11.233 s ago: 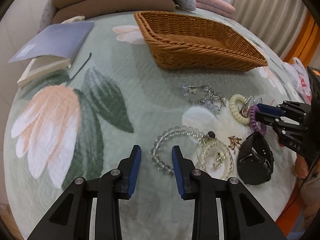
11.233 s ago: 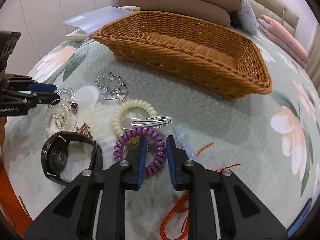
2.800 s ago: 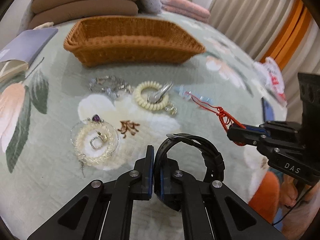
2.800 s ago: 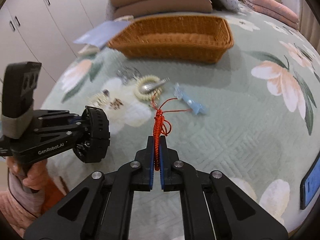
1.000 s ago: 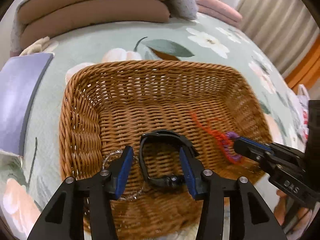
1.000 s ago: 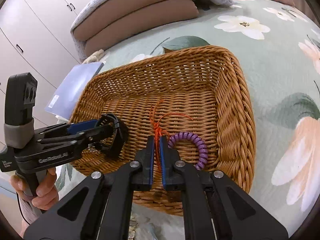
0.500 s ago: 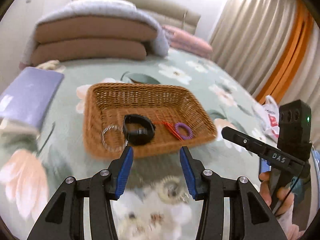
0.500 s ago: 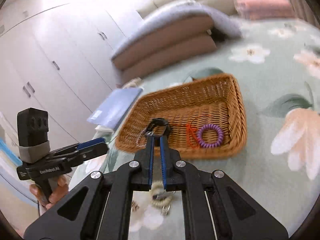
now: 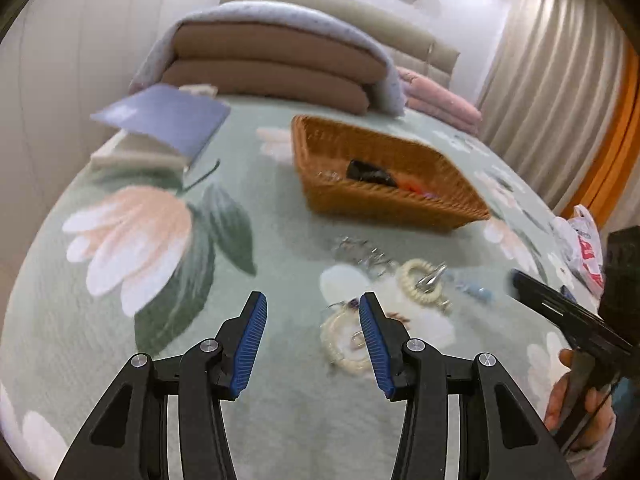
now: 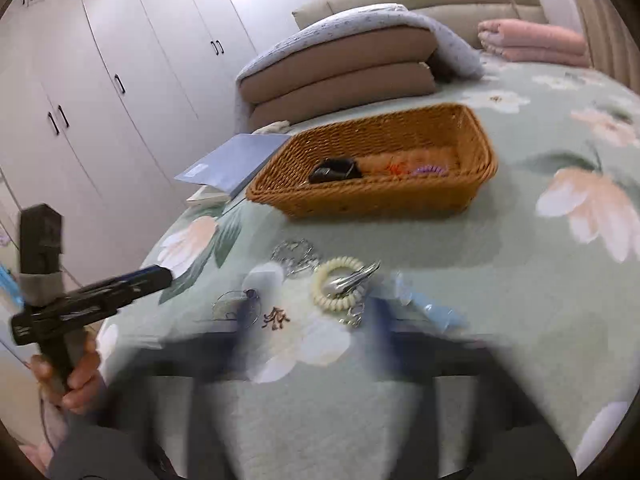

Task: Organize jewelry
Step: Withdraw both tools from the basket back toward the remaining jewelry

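The jewelry [image 9: 424, 286] lay mid-frame on the bed [image 9: 280, 420], below the basket [image 9: 400, 204] holding a watch [image 10: 334, 170]. My left gripper [image 9: 312, 340] hovered spread and empty; my right gripper [image 10: 308, 336], blurred, was opening, empty.

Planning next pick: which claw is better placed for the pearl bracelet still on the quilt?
Left. The left claw is open and empty, and the pearl bracelet lies right by its right-hand finger. The right claw is opening, empty, nearer the cream coil hair tie.
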Demonstrator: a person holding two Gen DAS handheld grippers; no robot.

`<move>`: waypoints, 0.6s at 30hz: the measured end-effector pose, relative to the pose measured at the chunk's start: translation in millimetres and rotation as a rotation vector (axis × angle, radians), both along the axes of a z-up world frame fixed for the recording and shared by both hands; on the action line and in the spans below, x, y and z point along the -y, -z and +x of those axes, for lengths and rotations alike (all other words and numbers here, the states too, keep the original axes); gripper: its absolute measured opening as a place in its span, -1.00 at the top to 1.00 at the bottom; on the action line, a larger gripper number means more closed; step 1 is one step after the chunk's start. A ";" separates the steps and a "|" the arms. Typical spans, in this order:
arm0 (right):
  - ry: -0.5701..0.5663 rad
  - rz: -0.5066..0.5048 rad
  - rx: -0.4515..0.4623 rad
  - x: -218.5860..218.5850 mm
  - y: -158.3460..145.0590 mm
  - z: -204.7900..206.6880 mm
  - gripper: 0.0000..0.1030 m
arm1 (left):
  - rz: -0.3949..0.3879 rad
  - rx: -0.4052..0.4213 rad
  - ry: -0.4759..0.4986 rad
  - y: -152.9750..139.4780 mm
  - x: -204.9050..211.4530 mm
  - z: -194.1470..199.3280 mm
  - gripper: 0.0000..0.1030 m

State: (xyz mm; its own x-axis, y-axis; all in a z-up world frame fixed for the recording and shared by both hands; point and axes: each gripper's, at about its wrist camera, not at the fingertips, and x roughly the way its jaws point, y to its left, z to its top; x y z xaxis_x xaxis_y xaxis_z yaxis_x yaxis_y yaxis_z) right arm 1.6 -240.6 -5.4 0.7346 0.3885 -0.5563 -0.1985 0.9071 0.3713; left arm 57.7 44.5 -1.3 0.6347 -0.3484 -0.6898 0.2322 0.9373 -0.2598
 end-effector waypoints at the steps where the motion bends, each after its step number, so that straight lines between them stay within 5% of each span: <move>1: -0.009 0.013 0.017 0.6 2.1 -3.1 -1.00 | -0.003 -0.014 -0.006 4.1 -2.6 0.5 0.03; 5: 0.012 0.014 0.010 0.8 6.7 -5.8 -0.99 | 0.000 -0.025 -0.002 11.4 -2.3 -2.6 0.03; 10: 0.231 -0.297 -0.010 -2.2 7.1 -3.3 -0.99 | -0.015 -0.063 0.013 20.6 -0.1 4.5 0.04; 18: 0.282 -0.324 -0.114 15.5 28.6 4.8 -0.99 | -0.045 -0.112 0.013 31.8 -0.2 12.6 0.04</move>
